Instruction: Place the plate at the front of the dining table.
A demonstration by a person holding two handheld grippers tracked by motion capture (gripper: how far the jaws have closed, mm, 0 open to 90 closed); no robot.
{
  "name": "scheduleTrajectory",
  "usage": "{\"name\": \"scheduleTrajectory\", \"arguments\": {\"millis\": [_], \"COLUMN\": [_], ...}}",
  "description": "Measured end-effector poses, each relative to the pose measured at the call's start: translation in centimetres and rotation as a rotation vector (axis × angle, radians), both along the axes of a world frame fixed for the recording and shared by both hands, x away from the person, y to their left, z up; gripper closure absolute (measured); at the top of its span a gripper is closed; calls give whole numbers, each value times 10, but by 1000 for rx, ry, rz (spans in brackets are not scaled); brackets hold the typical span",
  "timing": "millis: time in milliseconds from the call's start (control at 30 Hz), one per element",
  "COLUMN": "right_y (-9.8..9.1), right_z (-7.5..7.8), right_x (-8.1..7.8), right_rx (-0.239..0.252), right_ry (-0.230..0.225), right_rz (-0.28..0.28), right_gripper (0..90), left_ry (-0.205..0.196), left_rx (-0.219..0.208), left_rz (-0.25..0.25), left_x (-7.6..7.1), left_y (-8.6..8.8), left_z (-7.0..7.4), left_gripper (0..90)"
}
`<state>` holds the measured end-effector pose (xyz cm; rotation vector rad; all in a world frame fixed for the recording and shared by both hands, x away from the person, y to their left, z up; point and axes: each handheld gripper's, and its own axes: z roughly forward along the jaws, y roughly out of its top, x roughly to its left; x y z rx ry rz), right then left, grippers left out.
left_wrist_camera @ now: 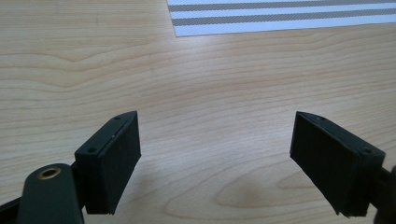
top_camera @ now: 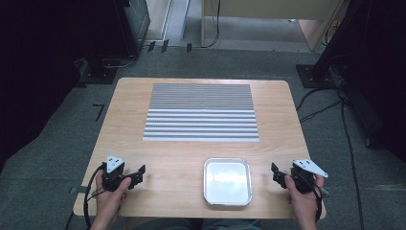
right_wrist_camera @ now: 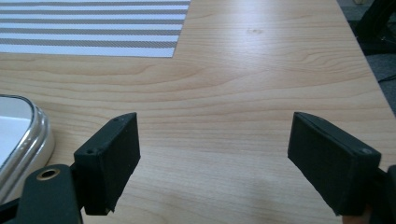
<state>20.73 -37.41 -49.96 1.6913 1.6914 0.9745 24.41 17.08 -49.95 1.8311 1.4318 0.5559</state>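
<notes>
A grey-and-white striped mat (top_camera: 201, 112) lies across the far half of the wooden table (top_camera: 167, 158). An empty square metal tray (top_camera: 227, 181) sits near the front edge, between the two hands. My left gripper (top_camera: 139, 173) rests at the front left, held in a hand, open with nothing between its jaws; bare wood lies beyond its pads (left_wrist_camera: 109, 161). My right gripper (top_camera: 276, 172) rests at the front right, open and empty. The tray's rim (right_wrist_camera: 28, 140) sits just left of its left pad (right_wrist_camera: 109, 161), and the mat's corner (right_wrist_camera: 93, 28) lies farther off.
Bare wood lies between the mat (left_wrist_camera: 280, 16) and the tray. Around the table is grey carpet with black cables (top_camera: 349, 139) at the right, dark equipment stands at both sides and a light wooden desk (top_camera: 268, 14) at the back.
</notes>
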Motion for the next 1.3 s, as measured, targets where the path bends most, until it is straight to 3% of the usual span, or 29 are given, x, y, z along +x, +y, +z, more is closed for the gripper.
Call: {"name": "scheduleTrajectory", "arguments": {"millis": [433, 600, 833, 1300], "right_y": [14, 17, 23, 33], "right_z": [5, 6, 8, 8], "right_x": [-4, -5, -7, -8], "right_rx": [61, 63, 76, 88], "right_ry": [-2, -7, -9, -5], "right_rz": [37, 44, 64, 94], "right_gripper": [171, 171, 171, 164], "left_ry": [-5, -2, 1, -1], "left_rx": [-28, -33, -76, -85], "left_rz": [-51, -69, -82, -135], "left_x": [-4, -5, -5, -9], "left_y": [-24, -32, -41, -69], "left_z": [1, 0, 1, -1], "left_gripper": [163, 163, 163, 163]}}
